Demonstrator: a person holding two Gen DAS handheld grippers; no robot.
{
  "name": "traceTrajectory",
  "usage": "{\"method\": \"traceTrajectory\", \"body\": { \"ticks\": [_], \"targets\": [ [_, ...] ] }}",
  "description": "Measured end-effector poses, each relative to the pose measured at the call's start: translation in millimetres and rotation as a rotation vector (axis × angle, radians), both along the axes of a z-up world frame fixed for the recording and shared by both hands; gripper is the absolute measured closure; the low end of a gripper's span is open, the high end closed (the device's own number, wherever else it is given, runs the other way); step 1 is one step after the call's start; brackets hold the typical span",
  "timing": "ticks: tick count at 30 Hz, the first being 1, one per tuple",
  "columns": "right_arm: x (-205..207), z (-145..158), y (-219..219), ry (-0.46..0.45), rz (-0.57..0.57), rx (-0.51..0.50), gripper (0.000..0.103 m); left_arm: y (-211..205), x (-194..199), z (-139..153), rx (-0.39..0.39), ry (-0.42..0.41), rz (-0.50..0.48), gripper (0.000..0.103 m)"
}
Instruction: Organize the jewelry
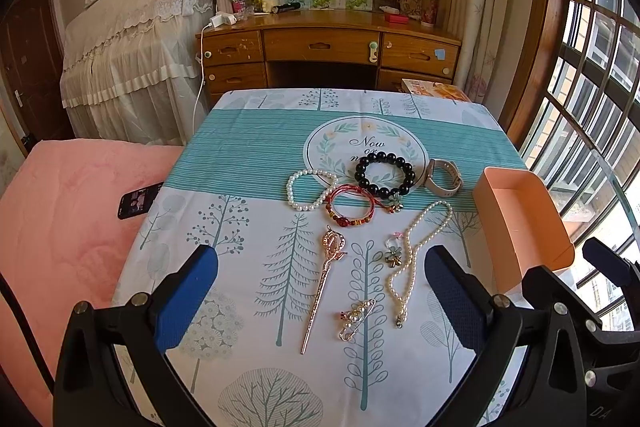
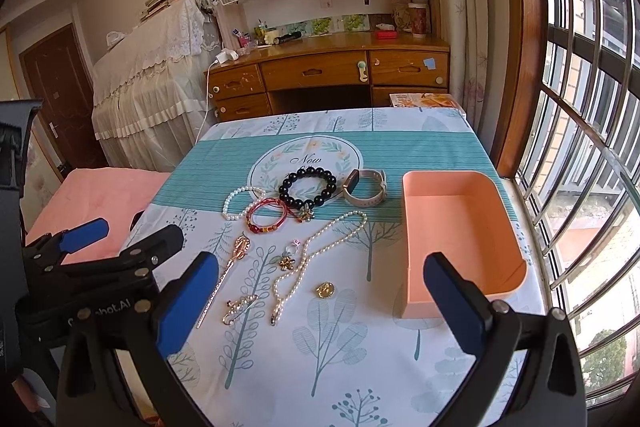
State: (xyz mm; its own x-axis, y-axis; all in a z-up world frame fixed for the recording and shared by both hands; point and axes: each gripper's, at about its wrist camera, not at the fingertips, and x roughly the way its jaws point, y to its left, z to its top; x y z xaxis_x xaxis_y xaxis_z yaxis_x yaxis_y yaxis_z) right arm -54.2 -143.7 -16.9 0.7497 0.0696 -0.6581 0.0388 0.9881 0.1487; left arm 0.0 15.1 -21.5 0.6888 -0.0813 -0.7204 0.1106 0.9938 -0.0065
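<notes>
Several jewelry pieces lie loose on the table (image 2: 400,367), left of the empty pink box (image 2: 460,227). Both the left gripper (image 1: 320,291) and right gripper (image 2: 320,291) hover spread wide, holding nothing. The pearl necklace (image 2: 316,251) looks limp and slippery; pinching a bunched section should work best.

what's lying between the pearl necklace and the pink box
A small gold piece on the tablecloth, near the pearl necklace; otherwise bare cloth up to the pink box. Right wrist view shows it.
</notes>
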Motion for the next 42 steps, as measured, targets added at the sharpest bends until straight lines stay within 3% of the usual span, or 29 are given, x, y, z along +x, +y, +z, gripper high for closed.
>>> {"method": "traceTrajectory", "body": {
  "ticks": [17, 21, 25, 35, 37, 42],
  "targets": [
    [14.8, -1.0, 2.0, 0.045, 0.03, -0.019, 0.002, 1.0, 12.8, -10.1, 0.046, 0.062, 0.002, 0.001],
    [26.4, 3.4, -0.2, 0.067, 0.057, -0.022, 0.008, -2.2, 18.9, -5.3, 0.084, 0.033, -0.031, 0.001],
    [42.7, 20.3, -3.5, 0.047, 0.066, -0.088, 0.009, -1.2, 30.3, 4.5, 0.128, -0.005, -0.054, 0.001],
    [107.8, 53.3, -13.5, 0.099, 0.108, -0.14, 0.015, 40.0, 94.5, 32.7, 0.059, 0.009, -0.066, 0.001],
    [126.3, 49.0, -14.4, 0.141, 0.124, -0.129, 0.017, 47.0, 109.1, 37.1, 0.062, 0.005, -0.048, 0.001],
    [174.0, 12.4, -16.5, 0.298, 0.147, -0.068, 0.042, 52.6, 146.6, 33.1, 0.071, 0.019, -0.043, 0.001]
  ]
}}
